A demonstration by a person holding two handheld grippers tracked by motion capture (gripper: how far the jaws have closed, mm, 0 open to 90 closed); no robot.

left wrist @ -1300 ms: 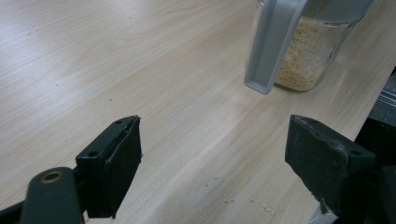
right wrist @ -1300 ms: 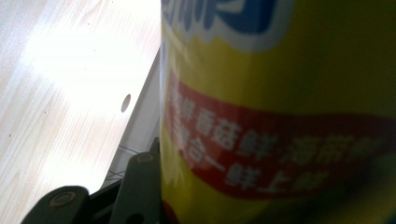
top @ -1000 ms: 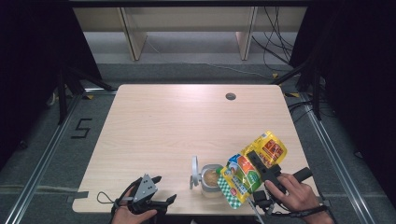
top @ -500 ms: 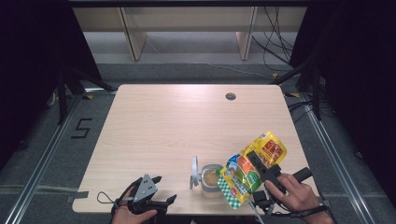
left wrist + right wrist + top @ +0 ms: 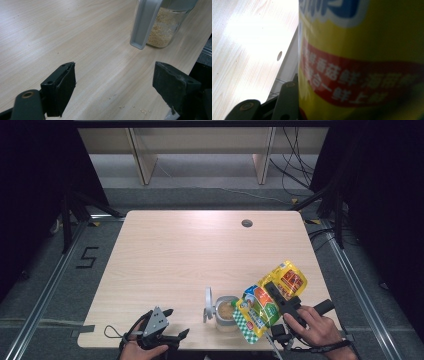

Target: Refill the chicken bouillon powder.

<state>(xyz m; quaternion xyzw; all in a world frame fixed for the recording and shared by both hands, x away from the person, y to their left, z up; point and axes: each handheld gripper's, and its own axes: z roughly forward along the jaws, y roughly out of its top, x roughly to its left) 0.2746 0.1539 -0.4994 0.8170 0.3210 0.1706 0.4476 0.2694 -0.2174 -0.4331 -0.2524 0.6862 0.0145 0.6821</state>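
Note:
A colourful yellow, green and red bag [image 5: 267, 300] is tilted with its lower end over a clear jar [image 5: 226, 312] of pale granules near the table's front edge. My right gripper [image 5: 280, 297] is shut on the bag, whose yellow and red print [image 5: 362, 62] is close up in the right gripper view. The jar's grey flip lid [image 5: 208, 304] stands open on its left side. My left gripper [image 5: 175, 324] lies open at the front left, nothing between its jaws; in the left gripper view the jar [image 5: 162, 27] and lid [image 5: 145, 22] sit beyond them.
The wooden table [image 5: 190, 255] has a round cable hole [image 5: 246, 223] at the far right. A few spilled granules [image 5: 140, 108] lie on the wood near my left gripper. Shelving and cables stand behind the table; dark floor surrounds it.

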